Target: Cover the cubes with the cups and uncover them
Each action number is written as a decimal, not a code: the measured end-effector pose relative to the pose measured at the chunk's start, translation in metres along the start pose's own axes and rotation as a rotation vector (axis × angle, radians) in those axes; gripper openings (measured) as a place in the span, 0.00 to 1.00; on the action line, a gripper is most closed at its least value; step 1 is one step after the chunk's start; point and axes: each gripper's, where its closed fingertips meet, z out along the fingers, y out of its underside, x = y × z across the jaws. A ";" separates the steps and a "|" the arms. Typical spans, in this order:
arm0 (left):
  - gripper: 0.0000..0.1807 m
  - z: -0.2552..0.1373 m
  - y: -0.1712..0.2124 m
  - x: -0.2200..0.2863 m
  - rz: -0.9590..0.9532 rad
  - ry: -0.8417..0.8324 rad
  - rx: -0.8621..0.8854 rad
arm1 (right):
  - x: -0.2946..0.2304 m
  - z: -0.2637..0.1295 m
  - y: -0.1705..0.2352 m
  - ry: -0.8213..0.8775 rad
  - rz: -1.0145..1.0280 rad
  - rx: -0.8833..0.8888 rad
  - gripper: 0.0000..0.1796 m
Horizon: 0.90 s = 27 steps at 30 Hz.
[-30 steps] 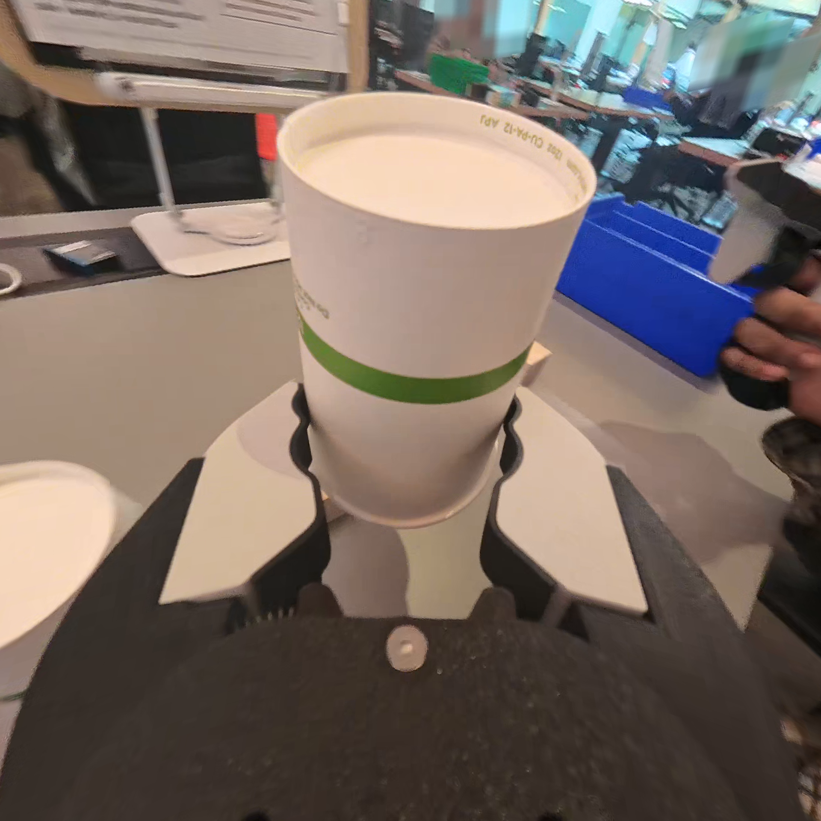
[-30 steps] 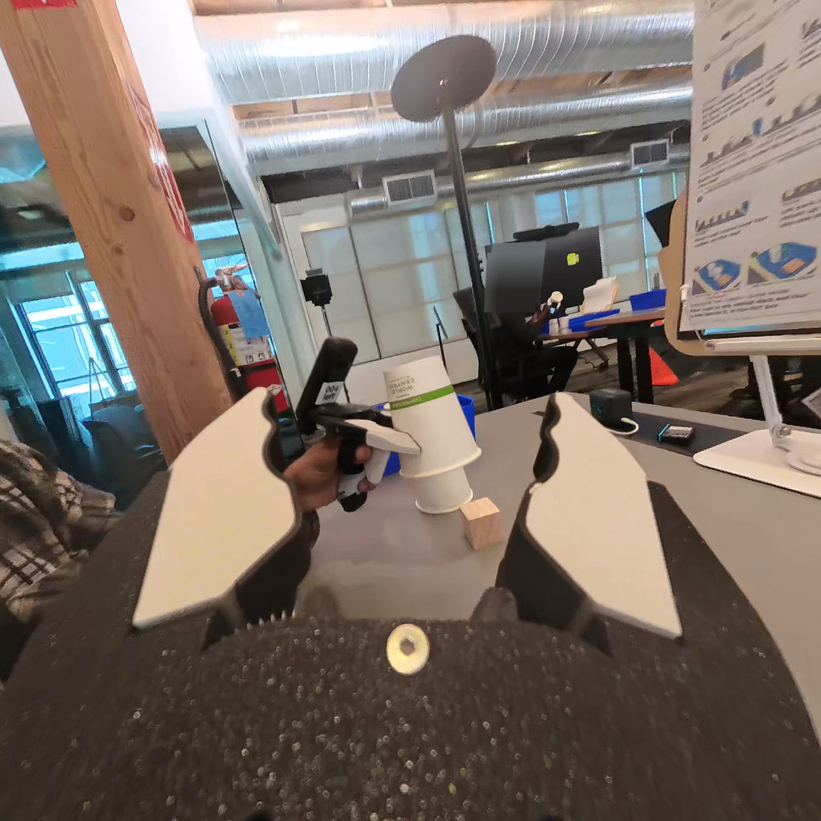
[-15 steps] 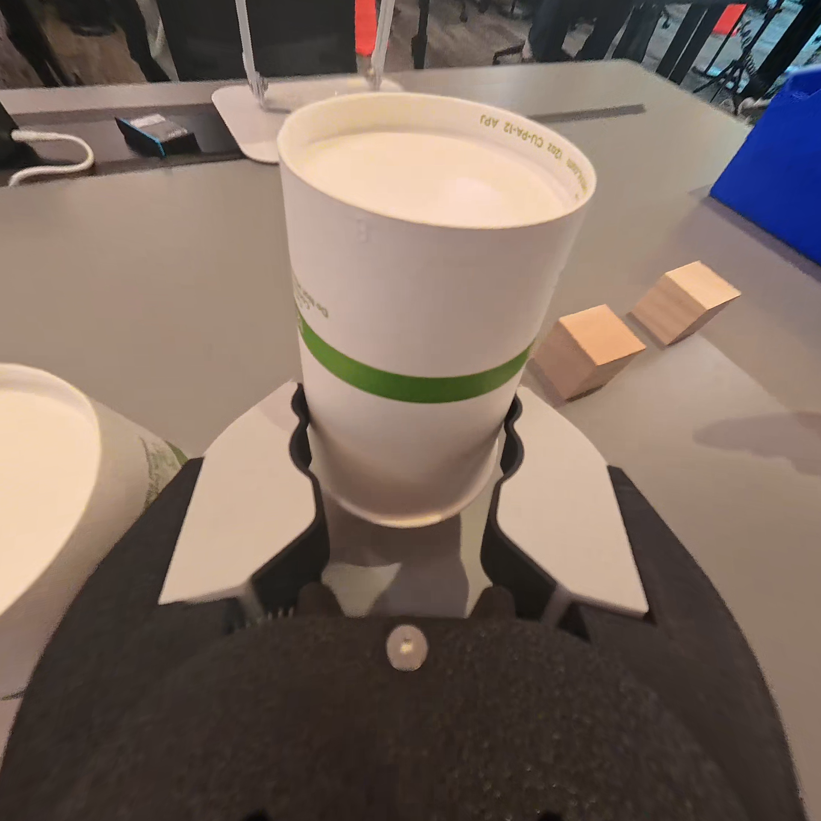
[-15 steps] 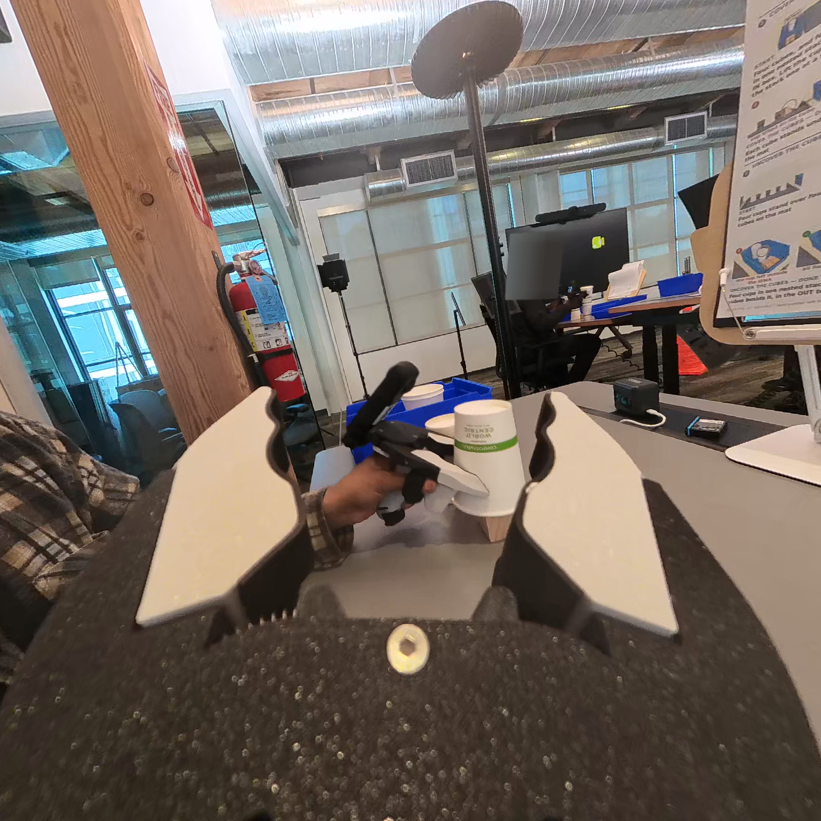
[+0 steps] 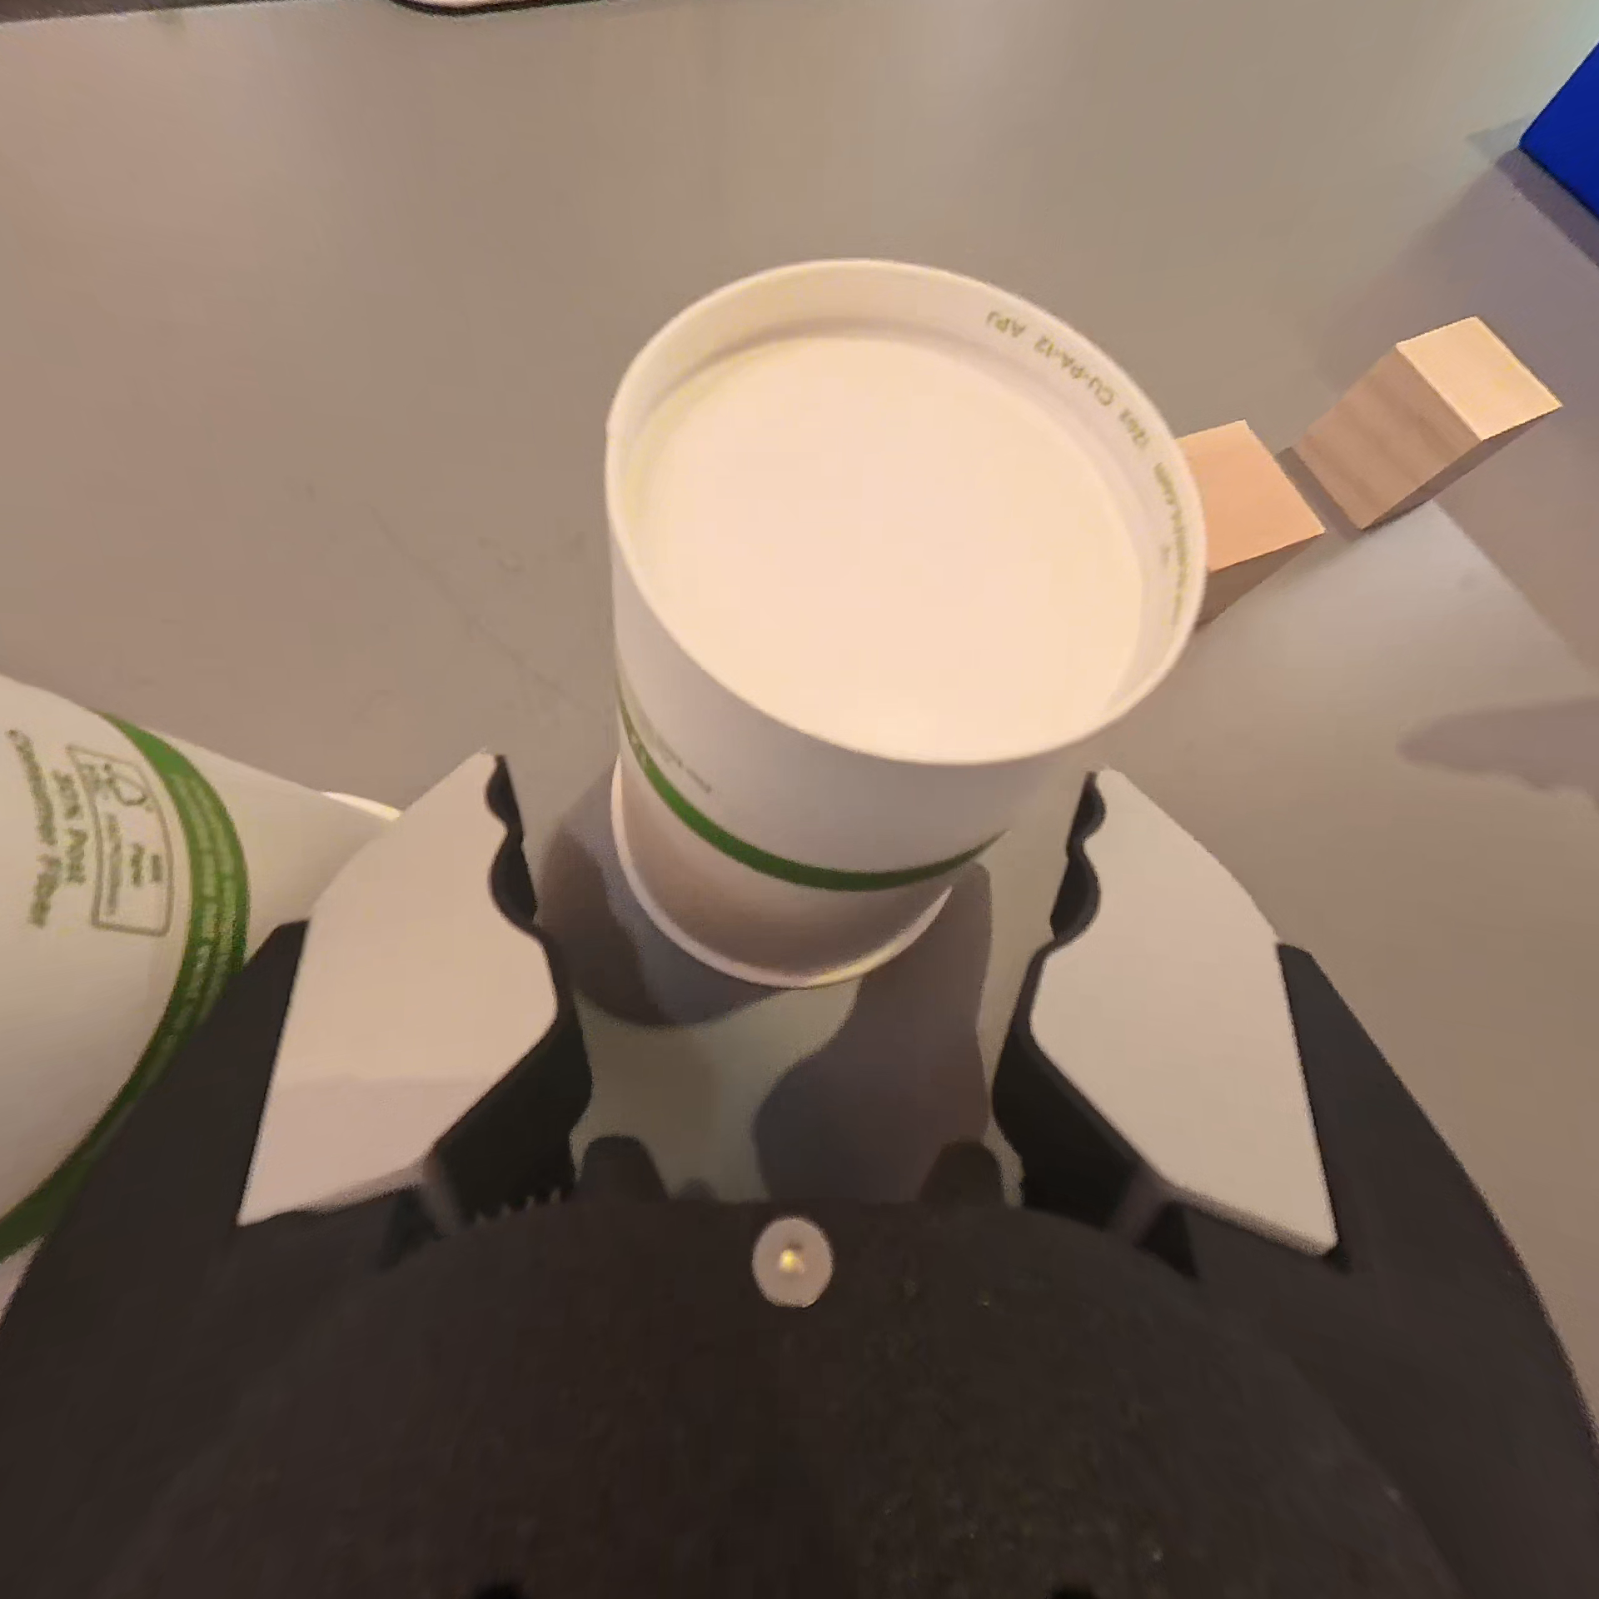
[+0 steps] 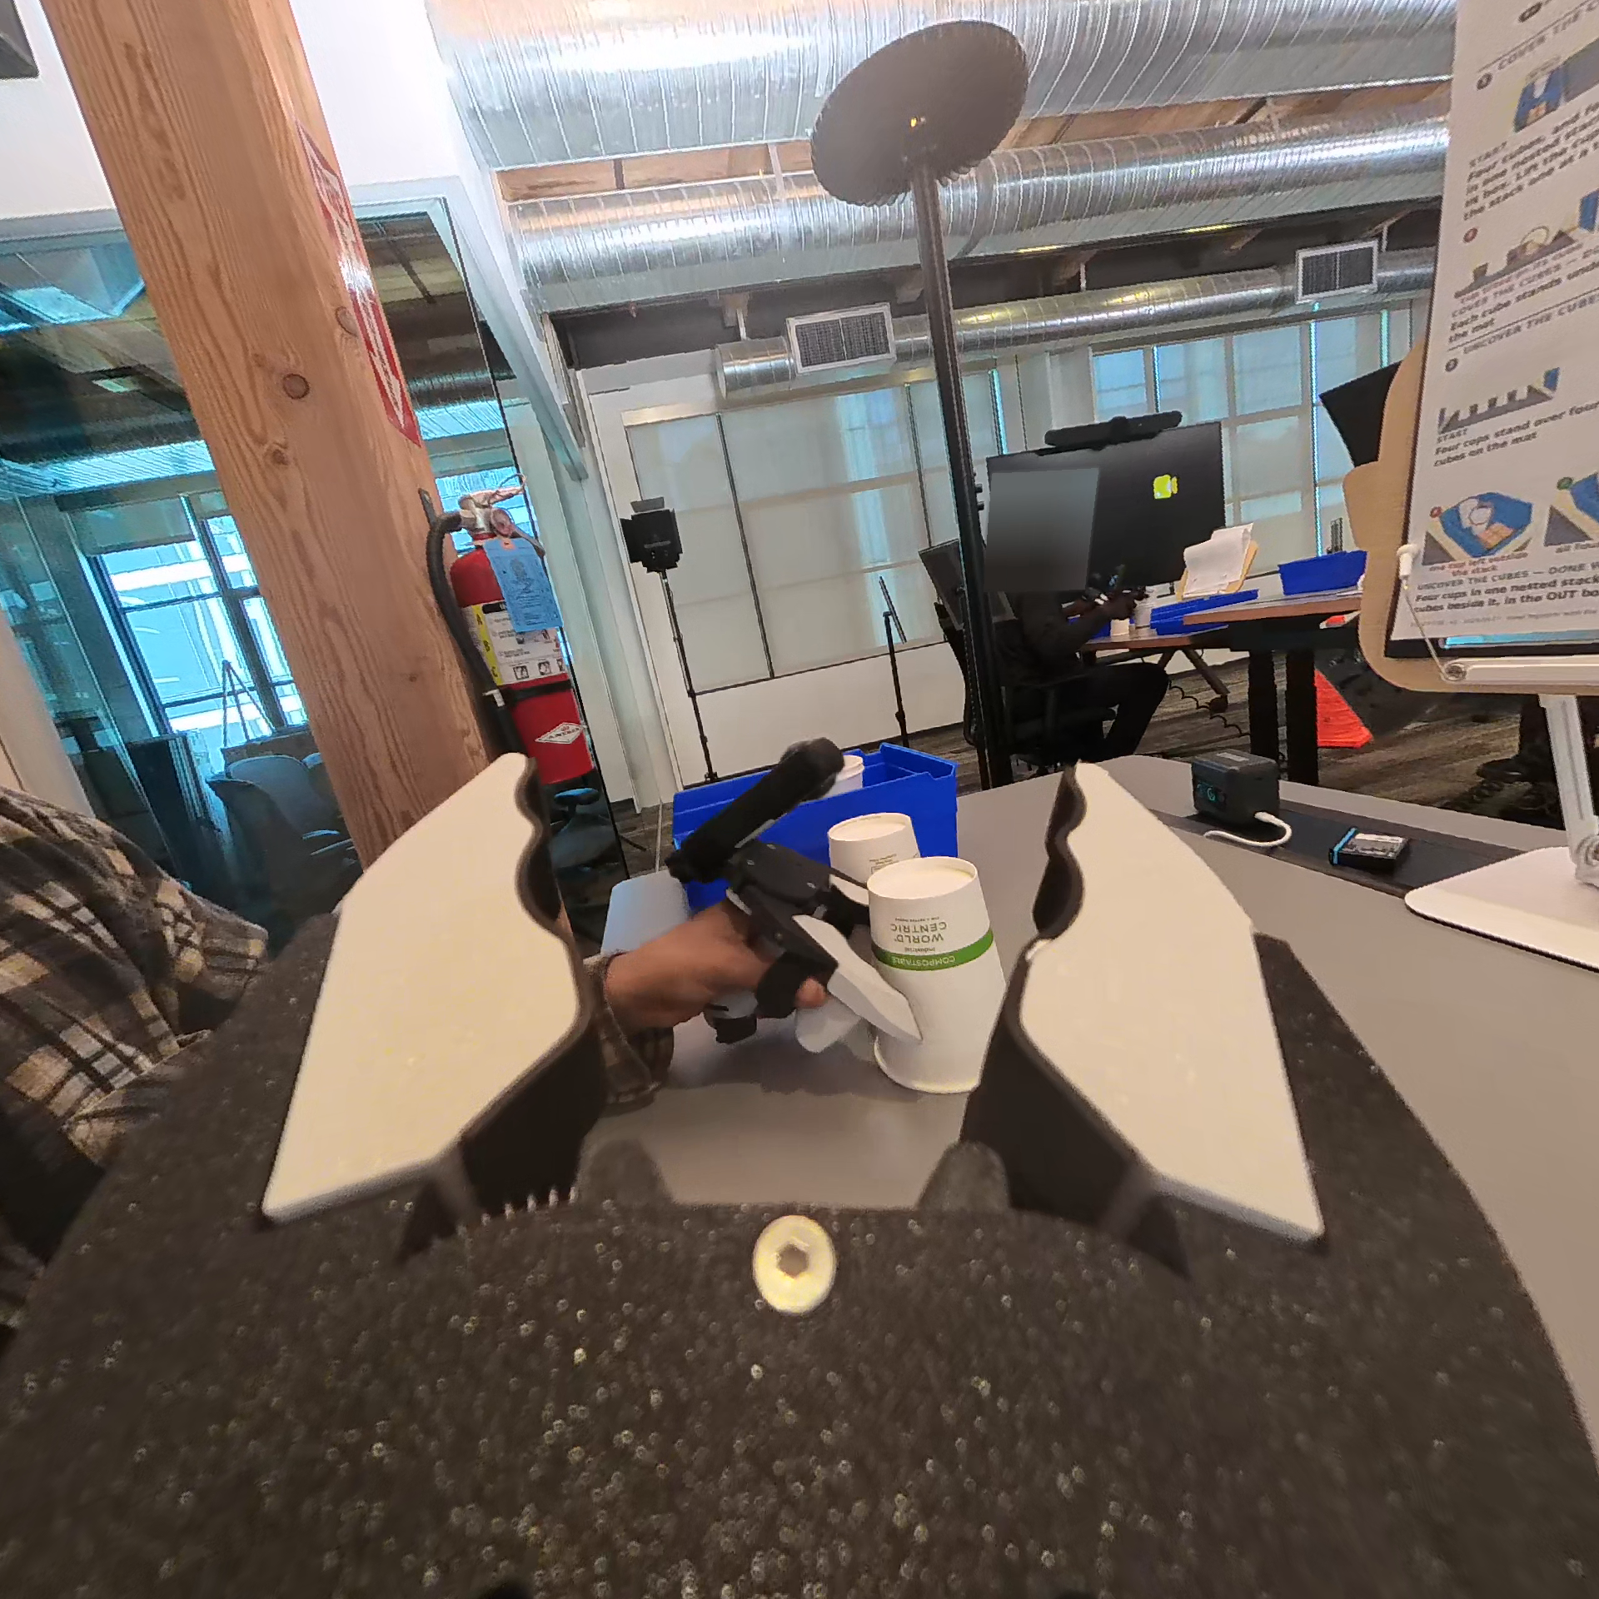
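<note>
An upside-down white paper cup with a green band (image 5: 865, 606) stands on the grey table (image 5: 346, 346) between the fingers of my left gripper (image 5: 792, 779). The jaws stand wide open and clear of its sides. Two wooden cubes (image 5: 1246, 510) (image 5: 1428, 441) lie bare to its right. A second upturned cup (image 5: 112, 908) stands at the left edge. My right gripper (image 6: 796, 779) is open, empty and raised. Its view shows the left gripper (image 6: 813, 960) beside the cup (image 6: 930, 978), with another cup (image 6: 870, 844) behind.
A blue bin (image 6: 865, 796) sits at the table's far end and shows as a corner in the left wrist view (image 5: 1566, 147). A white stand base (image 6: 1514, 900), a black device (image 6: 1233, 787) and cable lie along the right. A person's plaid sleeve (image 6: 104, 995) is at left.
My left gripper tilted down, set the cup on the table next to the two cubes, and opened off it. My right gripper stayed open and barely moved.
</note>
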 end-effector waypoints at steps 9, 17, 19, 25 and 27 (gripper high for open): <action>0.78 -0.086 -0.021 0.015 0.090 -0.023 0.142 | -0.001 -0.007 -0.011 0.019 -0.033 0.027 0.61; 0.62 -0.245 -0.106 -0.065 0.333 -0.137 0.231 | -0.003 -0.008 -0.010 0.025 -0.047 0.016 0.61; 0.50 -0.261 -0.114 -0.106 0.390 -0.138 0.149 | -0.004 -0.006 -0.008 0.023 -0.054 0.004 0.61; 0.28 -0.248 -0.072 -0.195 0.420 0.006 -0.254 | -0.005 -0.003 -0.003 -0.002 -0.037 -0.005 0.61; 0.26 -0.239 -0.055 -0.212 0.422 0.004 -0.360 | -0.004 -0.003 -0.002 -0.004 -0.032 -0.007 0.61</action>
